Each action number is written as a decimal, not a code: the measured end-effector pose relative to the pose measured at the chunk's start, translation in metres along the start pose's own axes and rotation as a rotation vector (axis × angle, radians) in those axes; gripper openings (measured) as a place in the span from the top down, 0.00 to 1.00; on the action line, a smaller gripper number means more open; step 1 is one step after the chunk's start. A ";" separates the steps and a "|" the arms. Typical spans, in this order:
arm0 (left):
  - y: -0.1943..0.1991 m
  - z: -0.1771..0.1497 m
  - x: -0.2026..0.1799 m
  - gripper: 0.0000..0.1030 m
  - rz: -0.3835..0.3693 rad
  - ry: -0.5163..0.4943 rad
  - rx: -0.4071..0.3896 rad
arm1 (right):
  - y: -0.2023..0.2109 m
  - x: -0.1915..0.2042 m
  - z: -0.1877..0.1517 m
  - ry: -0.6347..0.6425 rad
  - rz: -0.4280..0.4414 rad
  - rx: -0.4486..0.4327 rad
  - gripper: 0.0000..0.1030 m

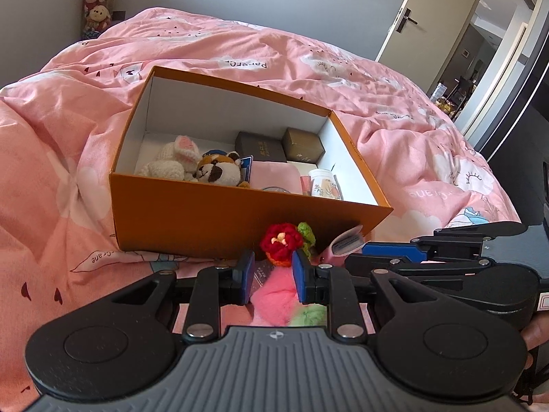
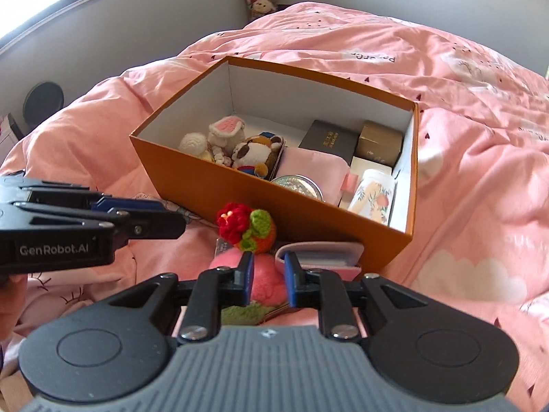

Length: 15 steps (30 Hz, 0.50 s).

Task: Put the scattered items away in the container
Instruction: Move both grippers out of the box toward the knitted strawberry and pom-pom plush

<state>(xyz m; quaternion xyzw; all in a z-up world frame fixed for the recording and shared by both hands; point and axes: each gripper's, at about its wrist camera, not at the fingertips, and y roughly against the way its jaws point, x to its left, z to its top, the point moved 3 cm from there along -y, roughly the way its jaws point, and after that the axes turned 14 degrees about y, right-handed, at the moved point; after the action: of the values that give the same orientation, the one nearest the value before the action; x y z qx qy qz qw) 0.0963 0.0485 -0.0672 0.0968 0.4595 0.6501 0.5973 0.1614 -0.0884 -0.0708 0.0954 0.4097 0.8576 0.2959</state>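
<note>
An orange box (image 1: 223, 213) (image 2: 192, 178) sits open on the bed and holds plush toys, small boxes, a pink pouch and a floral cup. In front of its near wall lie a crocheted red flower (image 1: 281, 240) (image 2: 240, 226), a pink fluffy ball (image 1: 274, 295) (image 2: 267, 281) and a pink card holder (image 1: 345, 242) (image 2: 322, 257). My left gripper (image 1: 272, 261) (image 2: 168, 218) hovers just short of the flower, jaws slightly apart, gripping nothing. My right gripper (image 2: 267, 262) (image 1: 357, 257) hangs over the fluffy ball, beside the card holder. Its jaws are narrowly open and its pads press on nothing.
A rumpled pink duvet (image 1: 377, 79) covers the whole bed. Stacked plush toys (image 1: 99, 0) stand in the far corner by the wall. An open door (image 1: 411, 17) is at the far right. A hand (image 1: 535, 336) holds the right gripper. Green fluff (image 2: 247, 312) lies under the ball.
</note>
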 end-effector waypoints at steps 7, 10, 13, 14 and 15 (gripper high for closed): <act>0.002 -0.012 0.005 0.74 0.050 -0.015 -0.002 | 0.003 0.003 -0.010 -0.031 -0.046 -0.012 0.72; 0.001 -0.017 0.009 0.74 0.055 -0.014 0.024 | 0.000 0.003 -0.013 -0.032 -0.038 0.012 0.69; 0.001 -0.021 0.012 0.74 0.058 -0.012 0.045 | -0.004 0.005 -0.016 -0.020 -0.043 0.044 0.68; 0.000 -0.022 0.013 0.74 0.059 -0.009 0.053 | -0.006 0.005 -0.017 -0.012 -0.041 0.056 0.67; 0.000 -0.023 0.015 0.74 0.062 -0.004 0.059 | -0.008 0.005 -0.018 -0.007 -0.042 0.067 0.66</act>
<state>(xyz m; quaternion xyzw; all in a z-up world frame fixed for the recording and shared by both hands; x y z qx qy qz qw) 0.0767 0.0504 -0.0866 0.1296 0.4742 0.6542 0.5748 0.1535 -0.0932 -0.0894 0.0995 0.4393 0.8365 0.3119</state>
